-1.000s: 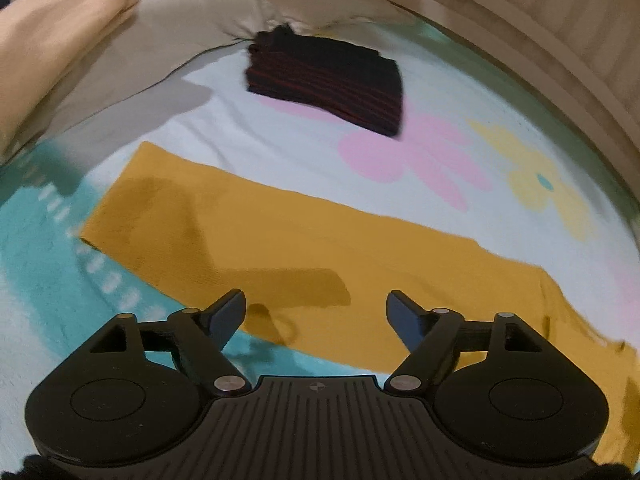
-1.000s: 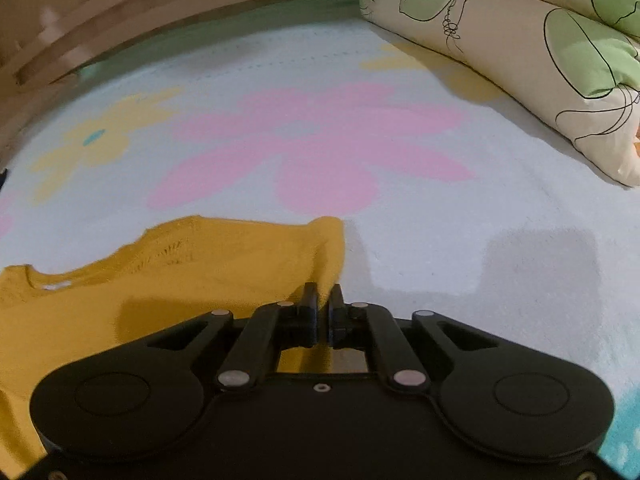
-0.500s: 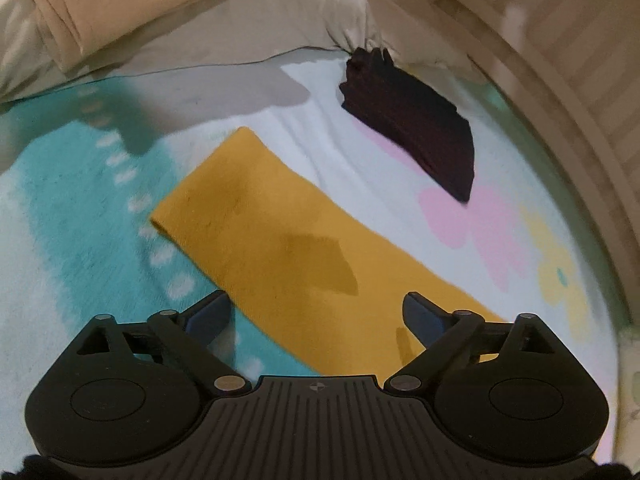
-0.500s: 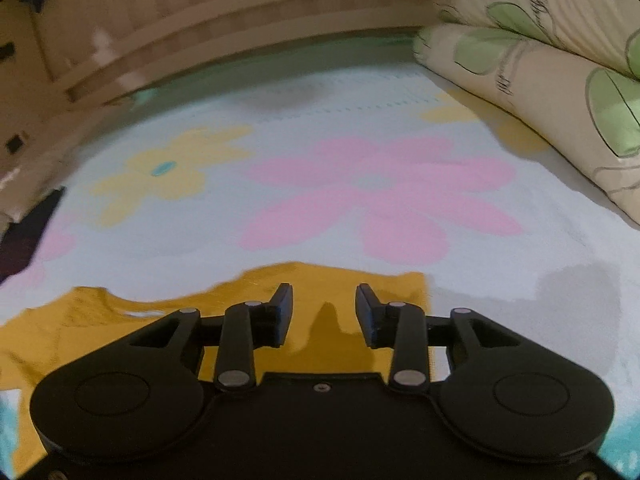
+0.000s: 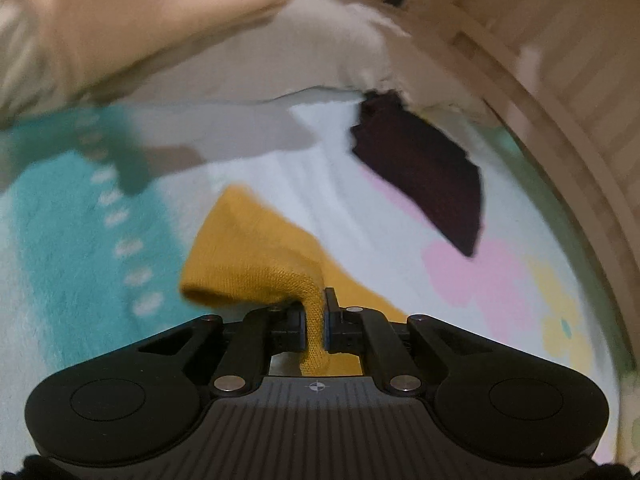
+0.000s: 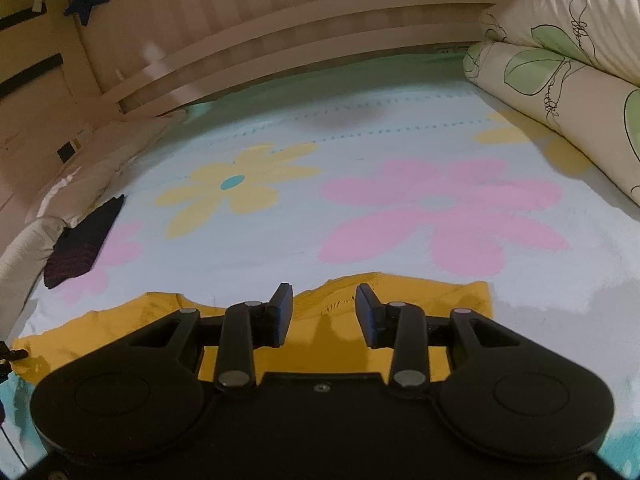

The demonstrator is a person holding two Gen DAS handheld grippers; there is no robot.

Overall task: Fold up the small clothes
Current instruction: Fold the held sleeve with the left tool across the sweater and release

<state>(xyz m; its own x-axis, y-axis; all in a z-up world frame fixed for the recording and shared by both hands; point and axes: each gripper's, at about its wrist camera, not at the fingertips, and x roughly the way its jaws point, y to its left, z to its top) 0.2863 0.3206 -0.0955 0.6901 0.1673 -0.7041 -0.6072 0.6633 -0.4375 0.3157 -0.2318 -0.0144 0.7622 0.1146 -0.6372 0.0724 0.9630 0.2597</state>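
Observation:
A mustard-yellow knit garment (image 5: 256, 256) lies folded lengthwise on a flowered blanket. My left gripper (image 5: 316, 320) is shut on the garment's near end, and the pinched cloth bunches up between the fingers. In the right wrist view the garment's other end (image 6: 400, 300) lies flat, with the neckline to the left. My right gripper (image 6: 324, 308) is open and empty just above that end.
A folded dark striped garment (image 5: 424, 168) lies at the back, and it also shows in the right wrist view (image 6: 80, 248). Beige pillows (image 5: 160, 40) are behind on the left. A leaf-print duvet (image 6: 560, 80) is on the right. A wooden bed rail (image 6: 280, 56) runs along the far side.
My left gripper moved to the garment's end and shut on it, lifting the cloth. My right gripper let go of the other end, opened and drew back a little.

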